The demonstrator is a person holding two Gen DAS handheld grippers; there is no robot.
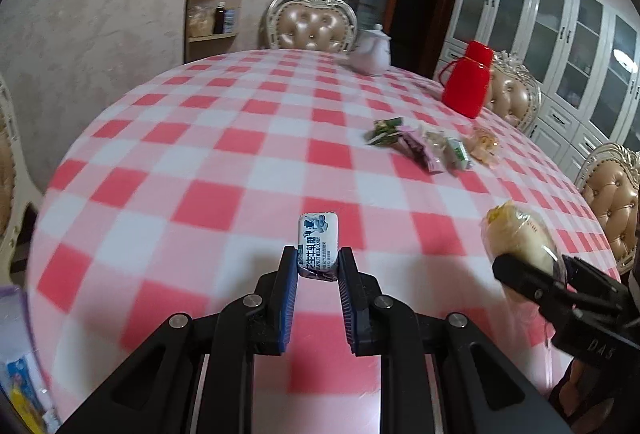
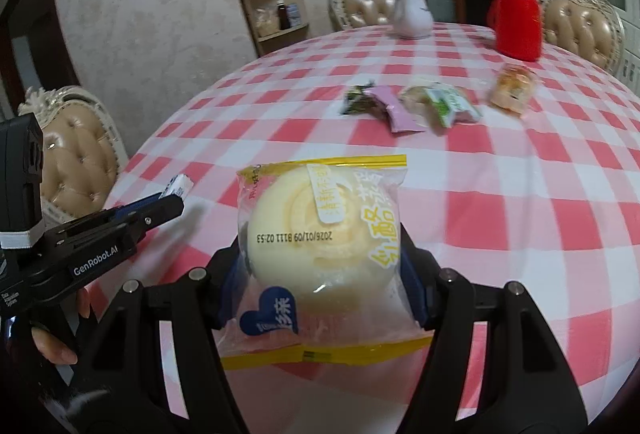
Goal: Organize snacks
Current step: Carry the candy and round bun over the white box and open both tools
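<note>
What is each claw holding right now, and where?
Left claw pinches the candy by its near end. Right claw grips the bun packet across its sides.

Left gripper (image 1: 319, 261) and right gripper (image 2: 324, 266) each clamped, held side by side.

Bun pack (image 2: 324, 246), clear w/ yellow strips: date stamp upside down, "2026/01/09 B111 02:53"; big yellow Chinese chars down one side, not fully legible. Left tongs (image 2: 176, 200) body: "GenRobot.AI". Candy (image 1: 319, 240) wrapper: Chinese chars + small Latin line, approx "PEANUT MILK CANDY". Right tongs (image 1: 532, 266) housing: "DAS".
</note>
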